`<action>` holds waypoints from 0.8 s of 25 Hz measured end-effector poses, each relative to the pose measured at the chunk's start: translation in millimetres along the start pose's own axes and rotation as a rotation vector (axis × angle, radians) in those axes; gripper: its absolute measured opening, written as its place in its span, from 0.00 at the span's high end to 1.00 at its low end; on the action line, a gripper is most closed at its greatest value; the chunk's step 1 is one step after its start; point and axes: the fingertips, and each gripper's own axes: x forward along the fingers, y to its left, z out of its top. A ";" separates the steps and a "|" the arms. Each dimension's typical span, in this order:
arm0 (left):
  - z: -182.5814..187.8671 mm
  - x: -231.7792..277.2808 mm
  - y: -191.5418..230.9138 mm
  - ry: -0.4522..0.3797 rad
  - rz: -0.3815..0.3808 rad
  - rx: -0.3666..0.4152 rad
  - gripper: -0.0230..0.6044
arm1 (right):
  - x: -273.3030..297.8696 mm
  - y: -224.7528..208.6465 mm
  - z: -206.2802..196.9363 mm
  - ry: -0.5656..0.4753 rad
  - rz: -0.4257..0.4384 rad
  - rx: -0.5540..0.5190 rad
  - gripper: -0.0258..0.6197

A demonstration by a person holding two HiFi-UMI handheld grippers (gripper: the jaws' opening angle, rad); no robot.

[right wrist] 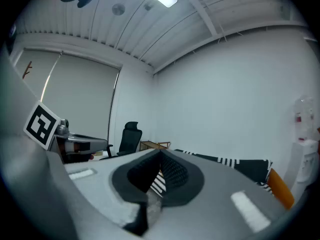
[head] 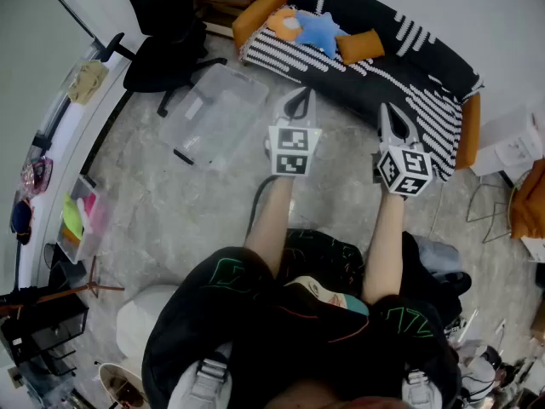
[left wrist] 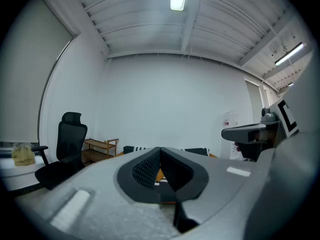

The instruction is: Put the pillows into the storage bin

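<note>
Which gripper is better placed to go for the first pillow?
Probably left: the left gripper, shut and empty, points toward the blue star pillow, and the clear storage bin sits on that side.

In the left gripper view, the left tool [left wrist: 160,151] covers most of the sofa [left wrist: 196,151]; only a thin strip shows. In the head view, the blue pillow [head: 320,31] hides part of another pillow [head: 283,24] under it. The orange thing [head: 532,198] at the right edge is cut off. The small bright things [head: 75,216] far to the left are too tiny to tell.
</note>
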 end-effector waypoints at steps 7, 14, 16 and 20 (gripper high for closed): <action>-5.1 -6.6 20.0 0.012 0.020 -0.026 0.95 | 7.3 13.9 5.0 -0.037 0.012 0.048 0.96; -18.1 -1.0 29.9 0.030 0.032 -0.072 0.95 | 12.5 16.8 -5.6 0.011 0.033 0.033 0.96; -21.7 7.1 26.1 0.038 0.025 -0.076 0.95 | 15.7 6.8 -9.2 0.018 0.028 0.046 0.96; -30.9 25.3 24.7 0.062 0.029 -0.073 0.95 | 31.5 -4.3 -17.0 0.020 0.071 0.080 0.96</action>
